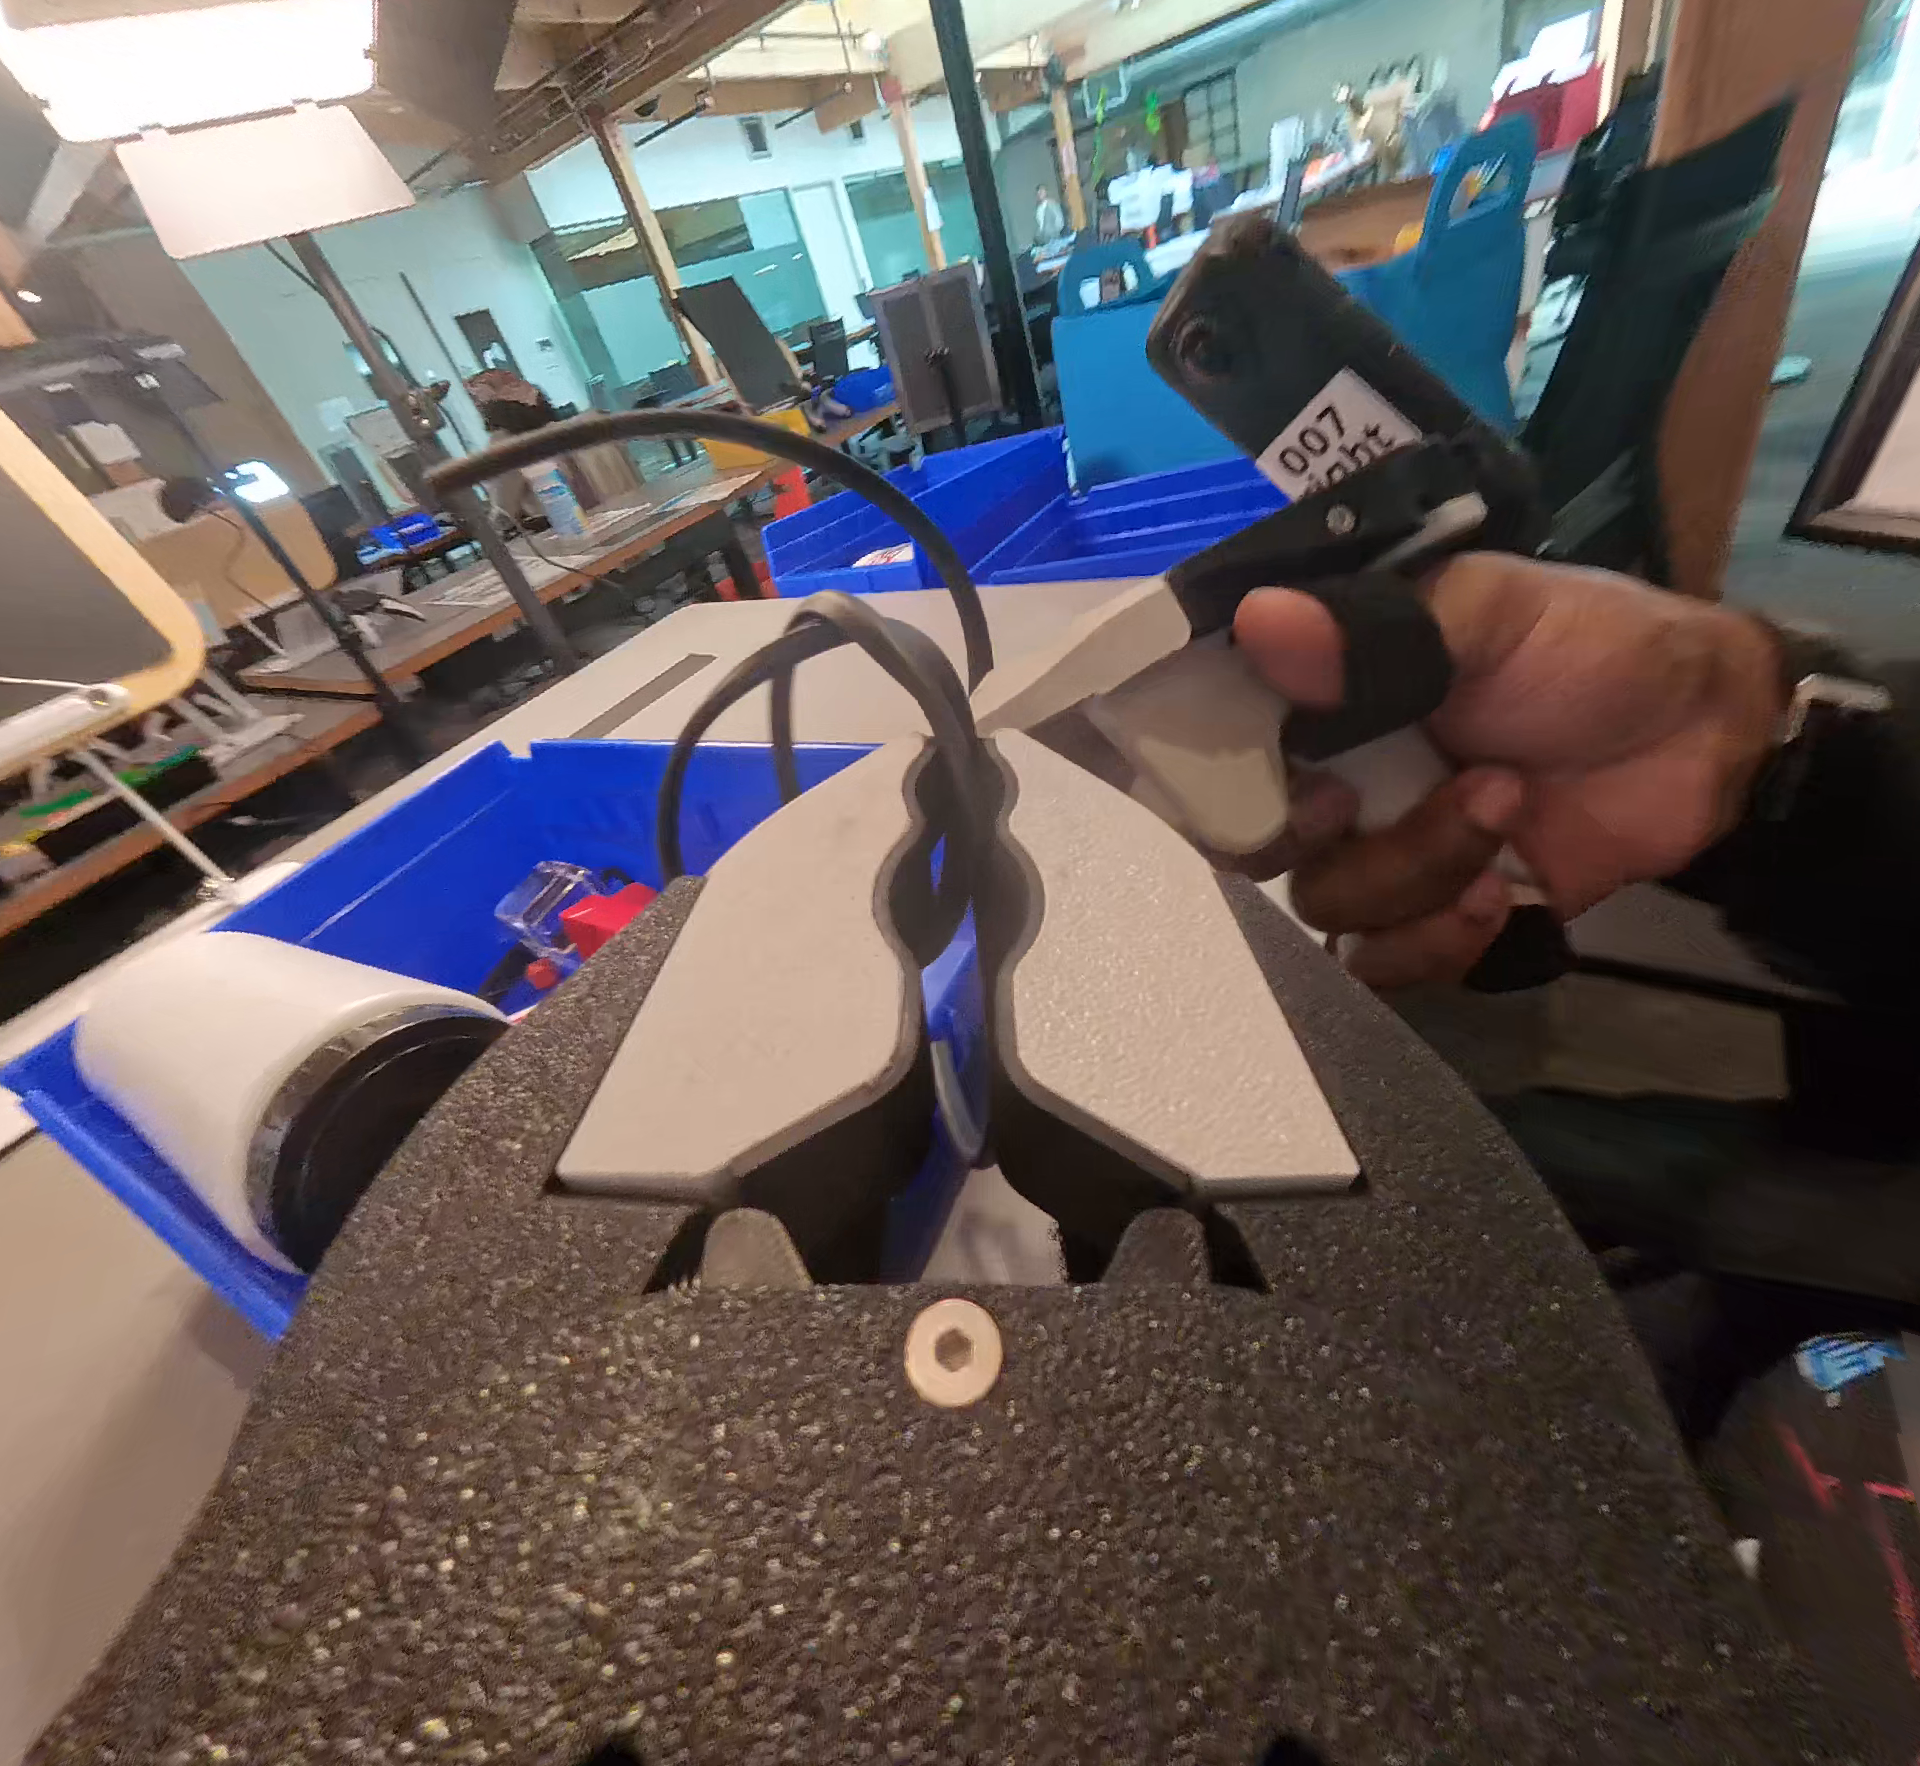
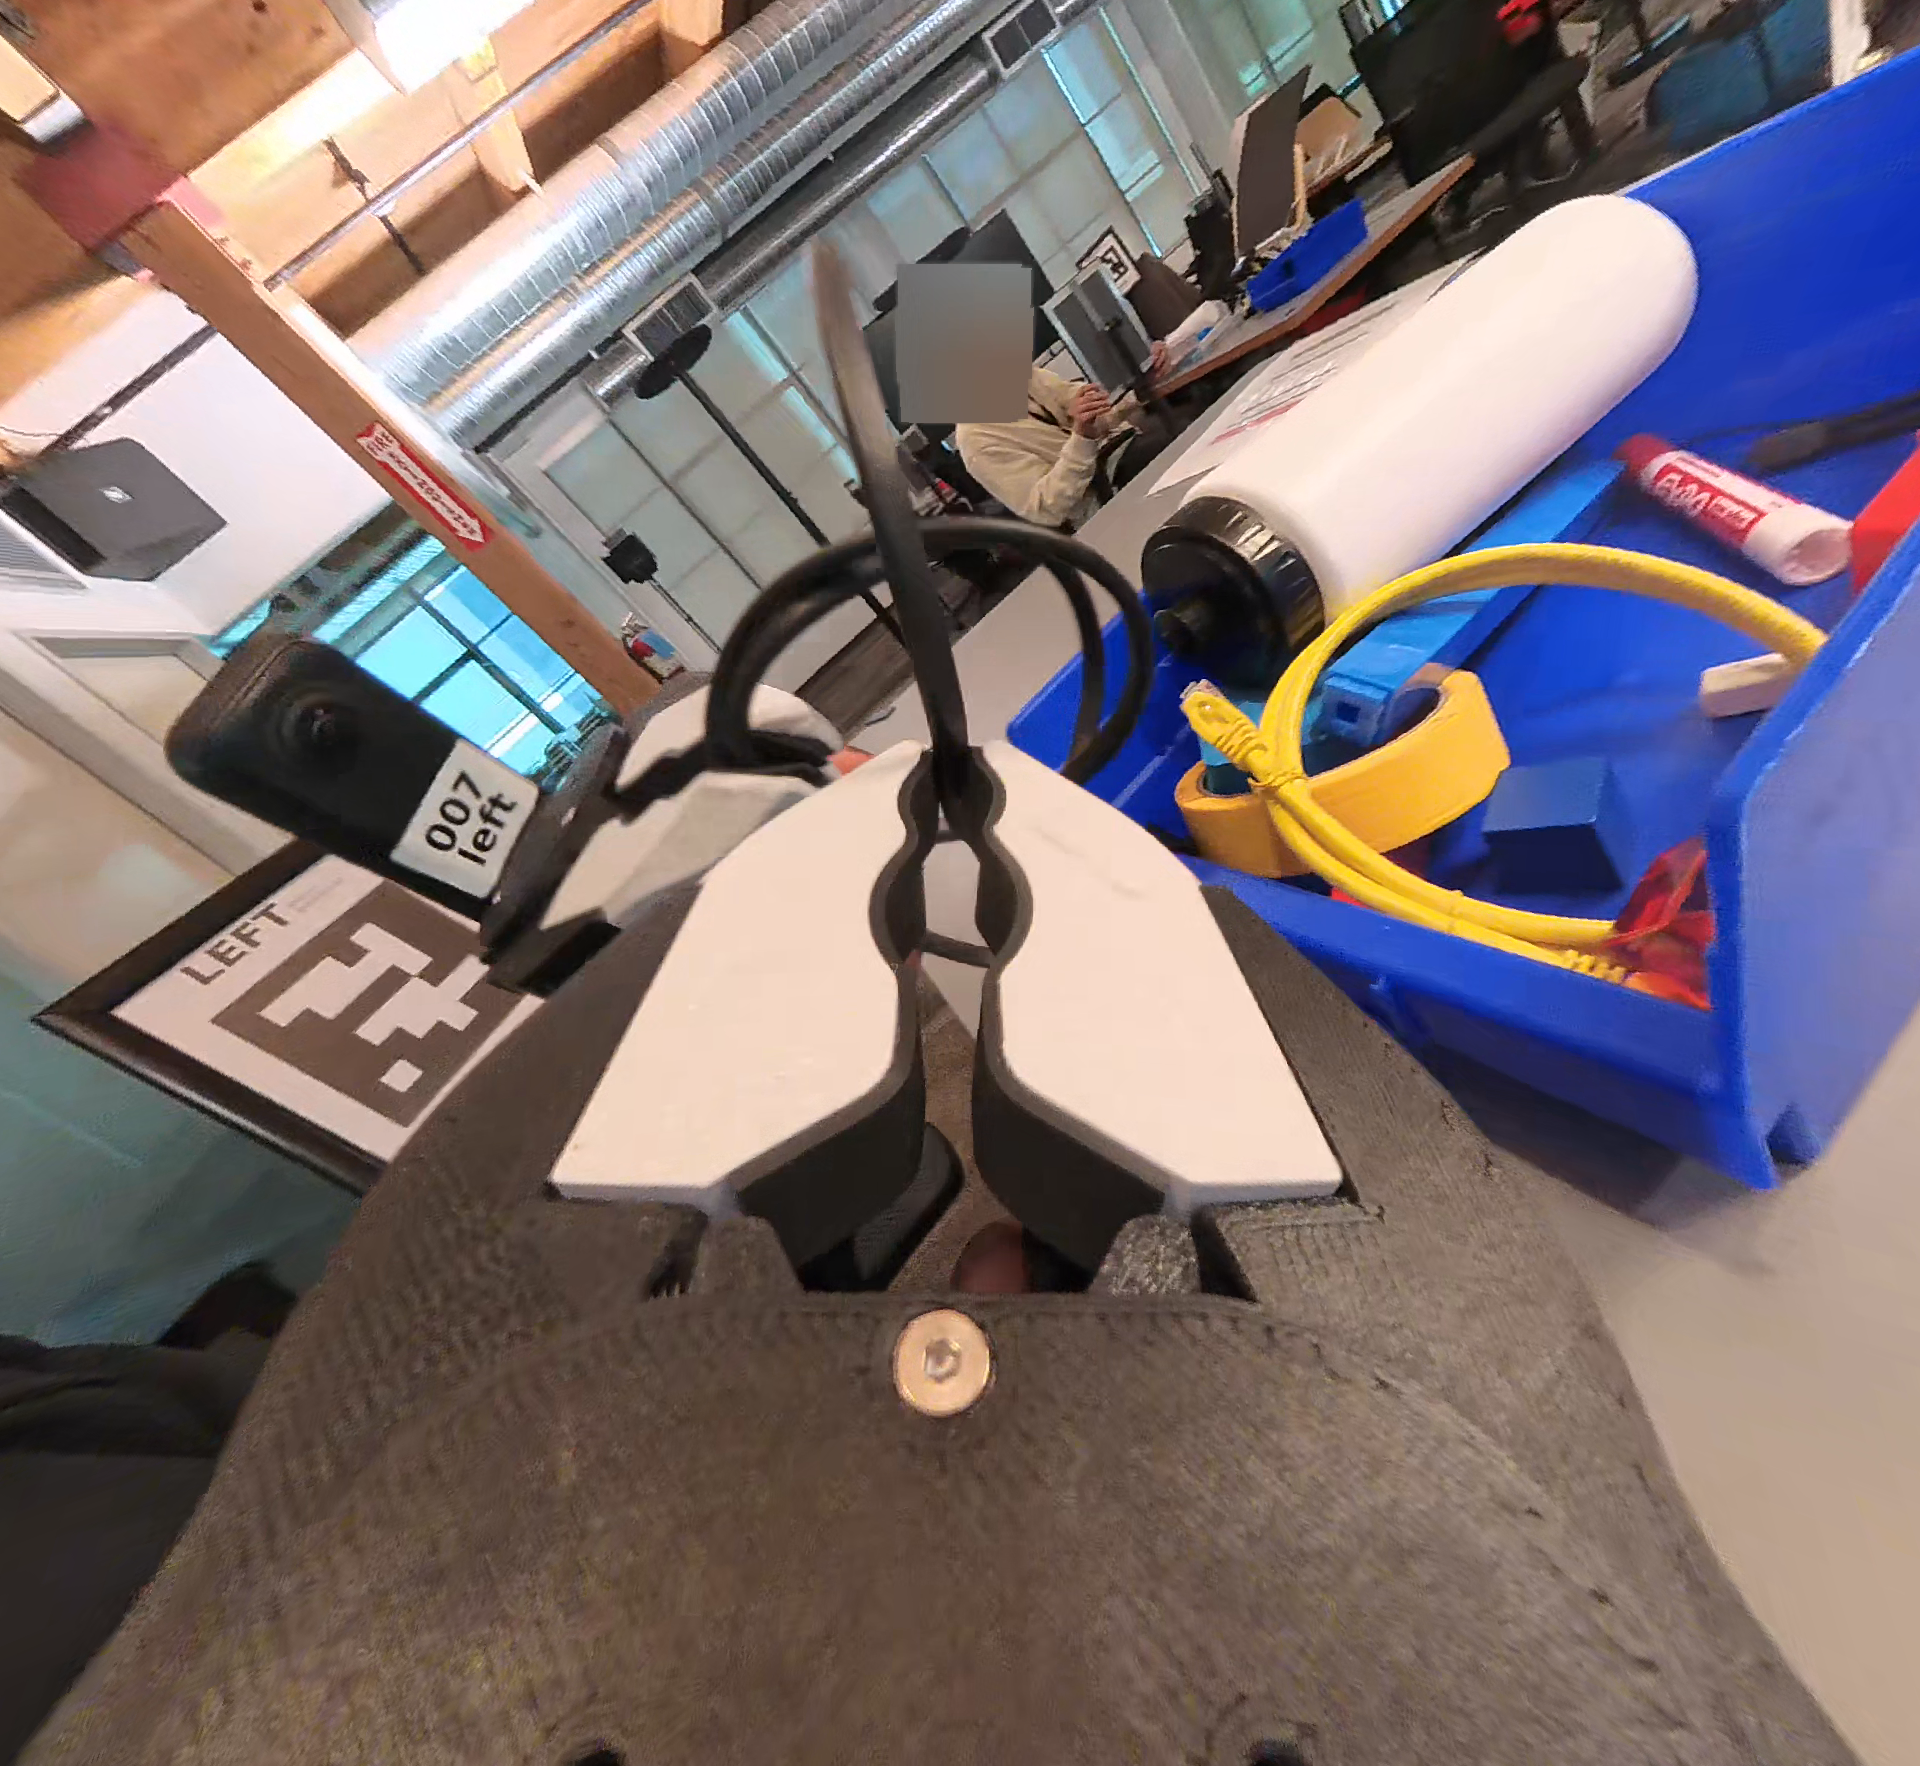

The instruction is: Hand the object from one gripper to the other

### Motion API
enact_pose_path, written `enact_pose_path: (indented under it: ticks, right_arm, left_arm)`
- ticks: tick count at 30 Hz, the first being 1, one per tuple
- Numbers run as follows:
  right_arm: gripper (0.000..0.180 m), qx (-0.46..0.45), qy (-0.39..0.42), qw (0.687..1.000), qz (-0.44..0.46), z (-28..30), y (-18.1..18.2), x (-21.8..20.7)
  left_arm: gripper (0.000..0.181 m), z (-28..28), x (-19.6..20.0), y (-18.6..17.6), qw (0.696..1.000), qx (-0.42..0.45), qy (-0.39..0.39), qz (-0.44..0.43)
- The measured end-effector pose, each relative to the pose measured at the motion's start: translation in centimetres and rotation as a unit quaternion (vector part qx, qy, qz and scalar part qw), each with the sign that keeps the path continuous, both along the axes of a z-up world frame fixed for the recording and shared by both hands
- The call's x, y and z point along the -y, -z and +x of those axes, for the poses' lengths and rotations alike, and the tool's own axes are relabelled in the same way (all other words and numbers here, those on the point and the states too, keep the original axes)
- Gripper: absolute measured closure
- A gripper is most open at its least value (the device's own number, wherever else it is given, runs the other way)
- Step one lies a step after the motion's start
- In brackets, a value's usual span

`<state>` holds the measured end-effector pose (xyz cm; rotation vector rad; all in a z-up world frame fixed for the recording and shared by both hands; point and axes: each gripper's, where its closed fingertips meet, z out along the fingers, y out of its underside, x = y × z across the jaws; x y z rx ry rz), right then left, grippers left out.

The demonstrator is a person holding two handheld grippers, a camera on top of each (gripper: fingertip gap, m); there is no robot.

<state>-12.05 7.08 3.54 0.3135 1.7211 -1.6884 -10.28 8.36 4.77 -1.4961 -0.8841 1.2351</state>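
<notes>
A black cable [image 1: 727, 449] loops up in the air between both grippers. My left gripper [image 1: 961, 760] is shut on it, and the strands run down through the wavy gap between its grey fingers. My right gripper [image 2: 951, 771] is shut on the same cable [image 2: 1101, 615] near its fingertips, and one thin black end sticks up. In the left wrist view the right gripper [image 1: 997, 714] comes in from the right in a hand, its tips meeting mine at the cable. In the right wrist view the left gripper [image 2: 810, 745] sits just left of my tips.
A blue bin [image 1: 416, 843] lies below on the grey table [image 2: 1714, 1404]. It holds a white bottle [image 2: 1455, 407], a yellow cable [image 2: 1351, 843], a yellow tape roll [image 2: 1403, 781] and a marker [image 2: 1714, 501]. More blue bins [image 1: 997, 511] stand behind. A person [image 2: 1039, 459] sits far off. Left and right tips are no more than a few centimetres apart.
</notes>
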Motion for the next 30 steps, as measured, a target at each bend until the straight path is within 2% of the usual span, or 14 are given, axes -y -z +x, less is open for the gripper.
enact_pose_path:
  ticks: [6, 22, 30]
  right_arm:
    - [0.176, 0.020, -0.003, 1.000, -0.002, 0.2, -0.3, -0.3]
    - [0.176, 0.031, 0.006, 0.999, 0.008, 0.1, -0.1, -0.4]
    - [0.176, 0.021, 0.011, 1.000, 0.016, -0.1, 0.5, -0.1]
  left_arm:
    - [0.175, -0.5, -0.3, 1.6, 0.995, 0.022, -0.028, -0.091]
    - [0.169, -1.3, 0.4, 2.5, 0.966, 0.064, -0.139, -0.209]
    - [0.168, -1.6, 0.0, 3.8, 0.970, 0.108, -0.123, -0.179]
